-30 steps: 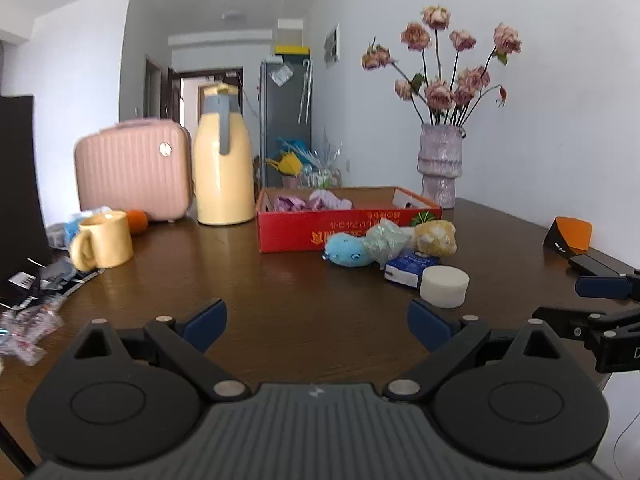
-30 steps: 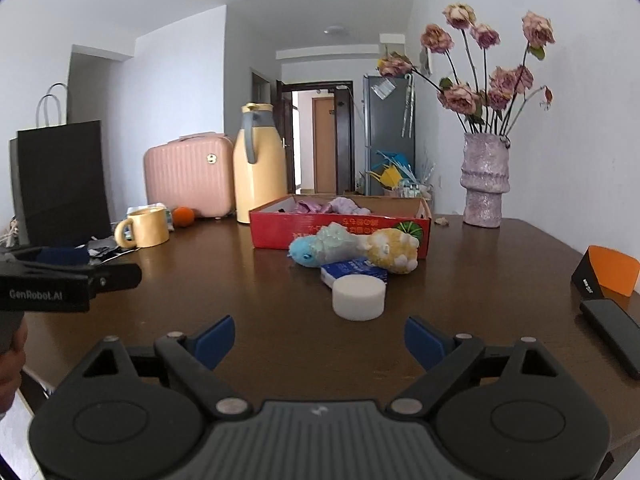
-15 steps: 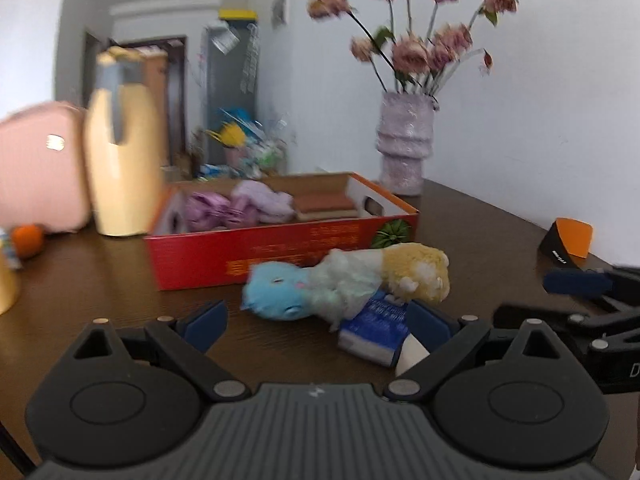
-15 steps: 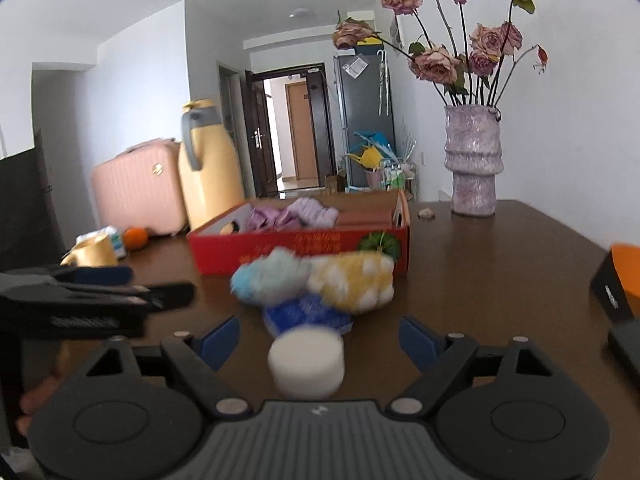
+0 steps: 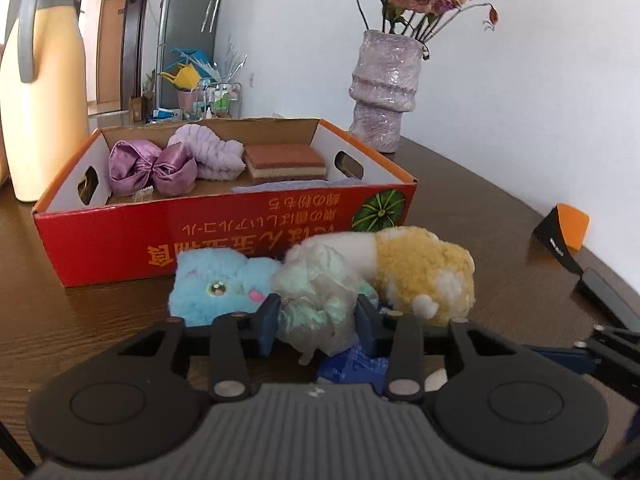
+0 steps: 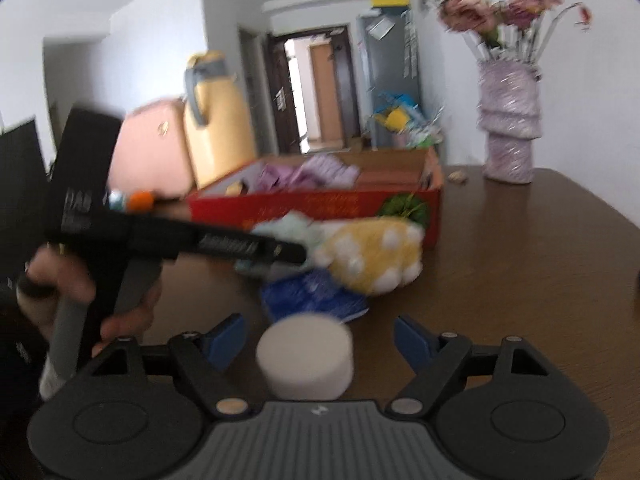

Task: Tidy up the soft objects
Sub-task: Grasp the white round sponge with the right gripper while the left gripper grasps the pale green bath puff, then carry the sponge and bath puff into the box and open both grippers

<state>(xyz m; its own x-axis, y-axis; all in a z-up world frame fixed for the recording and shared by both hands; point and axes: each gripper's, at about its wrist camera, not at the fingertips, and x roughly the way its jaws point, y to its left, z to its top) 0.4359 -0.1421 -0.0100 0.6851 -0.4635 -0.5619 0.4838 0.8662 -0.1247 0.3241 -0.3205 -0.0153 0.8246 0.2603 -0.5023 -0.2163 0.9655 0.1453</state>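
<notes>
A pale green mesh puff lies on a pile in front of the red cardboard box, between a blue plush and a yellow plush. My left gripper is closing on the puff, and both pads touch its sides. A blue packet lies under the pile. My right gripper stands open, its jaws closing slowly. A white round sponge sits between its fingers, clear of both pads. In the blurred right wrist view a hand holds the left gripper at the pile.
The box holds a purple bow, a purple cloth and a brown sponge. A yellow jug stands left of the box, a vase behind it on the right. An orange-black object lies at the table's right edge.
Both grippers moved forward to the pile. The left jaws went from wide open to narrowed around the green puff. The white sponge now sits between the right fingers.
</notes>
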